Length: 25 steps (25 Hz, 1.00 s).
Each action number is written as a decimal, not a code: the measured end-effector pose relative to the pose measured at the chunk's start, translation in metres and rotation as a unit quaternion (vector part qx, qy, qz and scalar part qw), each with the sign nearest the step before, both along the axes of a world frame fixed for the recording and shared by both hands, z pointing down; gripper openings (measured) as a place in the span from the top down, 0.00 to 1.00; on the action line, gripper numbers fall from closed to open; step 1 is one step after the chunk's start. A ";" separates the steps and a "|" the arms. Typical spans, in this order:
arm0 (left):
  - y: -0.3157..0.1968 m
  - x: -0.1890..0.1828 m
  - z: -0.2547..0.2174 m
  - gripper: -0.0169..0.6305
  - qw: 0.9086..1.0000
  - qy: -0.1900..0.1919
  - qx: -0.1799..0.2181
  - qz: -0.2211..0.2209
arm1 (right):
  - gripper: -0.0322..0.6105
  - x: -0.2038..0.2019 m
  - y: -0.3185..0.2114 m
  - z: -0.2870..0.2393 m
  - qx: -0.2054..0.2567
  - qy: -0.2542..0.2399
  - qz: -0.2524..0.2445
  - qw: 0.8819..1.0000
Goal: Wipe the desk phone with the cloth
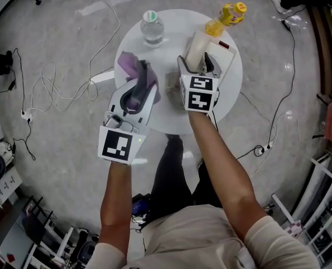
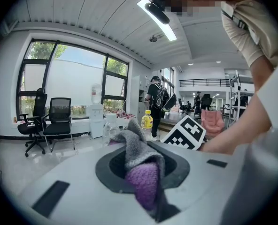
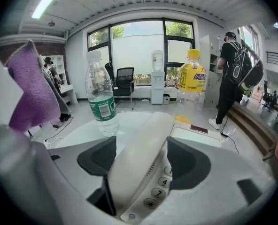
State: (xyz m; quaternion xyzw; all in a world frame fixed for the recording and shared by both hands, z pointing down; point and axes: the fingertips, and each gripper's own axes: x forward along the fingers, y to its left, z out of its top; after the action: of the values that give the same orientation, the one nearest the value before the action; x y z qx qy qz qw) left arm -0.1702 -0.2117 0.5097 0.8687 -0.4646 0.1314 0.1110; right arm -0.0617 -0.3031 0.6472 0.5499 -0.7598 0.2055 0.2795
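Cloth [image 2: 142,179] is pinched in left hand-held gripper [image 1: 139,86]; right hand-held gripper [image 3: 141,161] gapes around phone handset [image 3: 136,139].

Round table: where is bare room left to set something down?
Bare: the far strip between water bottle and handset, and the table's near rim. Crowded: the right half, with desk phone, yellow bottle and right gripper.

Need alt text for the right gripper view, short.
A cream phone handset stands between the open jaws, with the keypad showing beside it. Behind, on the white table, are a clear water bottle and a yellow bottle; a purple cloth shows at the left edge.
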 end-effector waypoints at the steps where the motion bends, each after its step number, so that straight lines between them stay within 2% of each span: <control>1: 0.000 0.000 0.001 0.88 1.000 0.001 -0.001 0.000 | 0.46 0.001 -0.001 0.002 -0.001 0.001 0.005 1.000; 8: 0.000 -0.002 0.006 0.88 1.000 0.003 -0.004 0.003 | 0.47 0.002 -0.002 0.006 0.003 -0.014 0.037 0.999; 13: -0.001 -0.003 0.004 0.88 1.000 0.005 -0.002 0.004 | 0.53 0.006 0.000 0.005 -0.026 -0.072 0.060 0.995; 16: 0.000 -0.002 0.002 0.88 1.000 0.004 0.001 0.005 | 0.56 0.010 0.002 0.004 -0.052 -0.125 0.071 0.988; 20: 0.001 0.000 -0.004 0.88 1.000 0.007 0.005 0.006 | 0.60 0.016 0.006 0.000 -0.075 -0.221 0.086 0.969; 25: 0.003 0.007 -0.007 0.88 1.000 0.009 0.008 0.009 | 0.62 0.023 0.010 -0.007 -0.089 -0.348 0.085 0.929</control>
State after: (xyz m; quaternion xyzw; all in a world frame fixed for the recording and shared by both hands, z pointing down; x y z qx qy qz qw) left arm -0.1634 -0.2088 0.5023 0.8747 -0.4569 0.1211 0.1071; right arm -0.0388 -0.2927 0.6406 0.4787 -0.7384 0.4741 0.0270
